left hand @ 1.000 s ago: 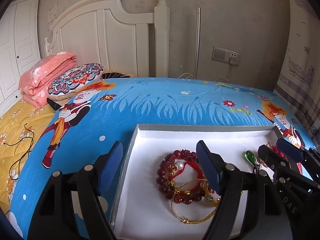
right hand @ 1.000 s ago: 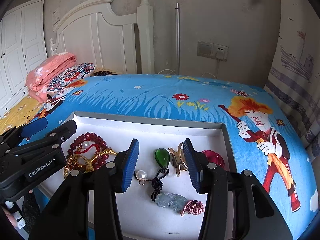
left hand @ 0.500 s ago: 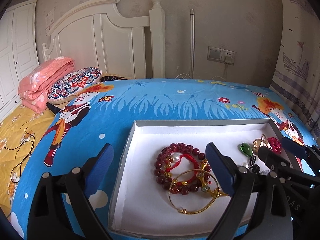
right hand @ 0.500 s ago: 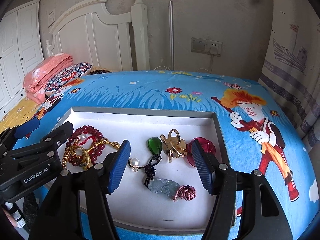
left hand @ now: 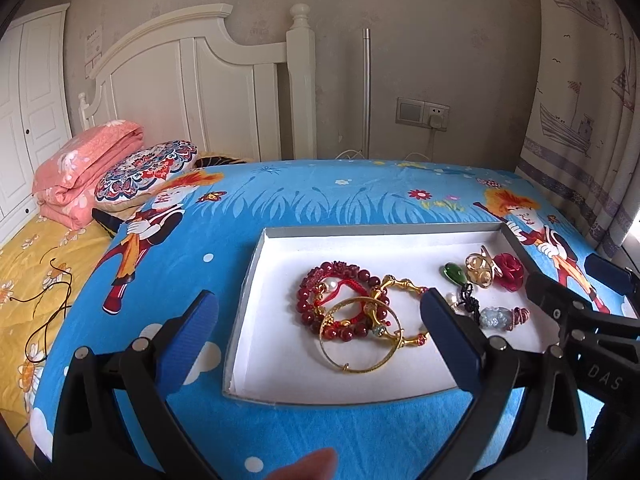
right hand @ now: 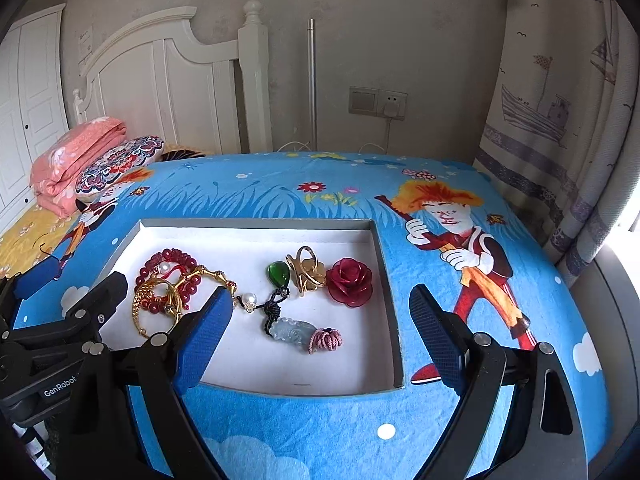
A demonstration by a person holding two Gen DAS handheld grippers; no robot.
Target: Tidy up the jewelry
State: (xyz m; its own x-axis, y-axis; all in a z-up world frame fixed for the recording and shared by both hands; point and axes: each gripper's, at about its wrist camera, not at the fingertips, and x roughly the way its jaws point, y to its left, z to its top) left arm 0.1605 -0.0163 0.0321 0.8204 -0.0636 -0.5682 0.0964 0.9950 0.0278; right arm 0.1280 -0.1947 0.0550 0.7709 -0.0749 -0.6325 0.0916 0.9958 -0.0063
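Observation:
A shallow white box (left hand: 256, 280) (right hand: 394, 280) lies on the blue cartoon bedspread. In it lie red bead bracelets (left hand: 340, 280) (right hand: 168, 258), gold bangles (left hand: 360, 340) (right hand: 156, 312), a green drop pendant (left hand: 454, 274) (right hand: 279, 274), a gold ring piece (left hand: 480, 270) (right hand: 308, 272), a red rose (left hand: 508, 272) (right hand: 350, 282) and a pale stone pendant on a dark cord (left hand: 496, 317) (right hand: 294, 332). My left gripper (left hand: 316, 336) is open and empty above the box's near left part. My right gripper (right hand: 320, 340) is open and empty above its near right corner.
The bed carries a pink folded quilt (left hand: 84, 168) and a patterned cushion (left hand: 148, 168) at the back left, by the white headboard (left hand: 200, 92). A curtain (right hand: 560, 120) hangs at the right. A fingertip (left hand: 308, 466) shows at the bottom edge.
Both grippers have pulled back and up from the box, and both have opened wider. The jewelry has stayed in place.

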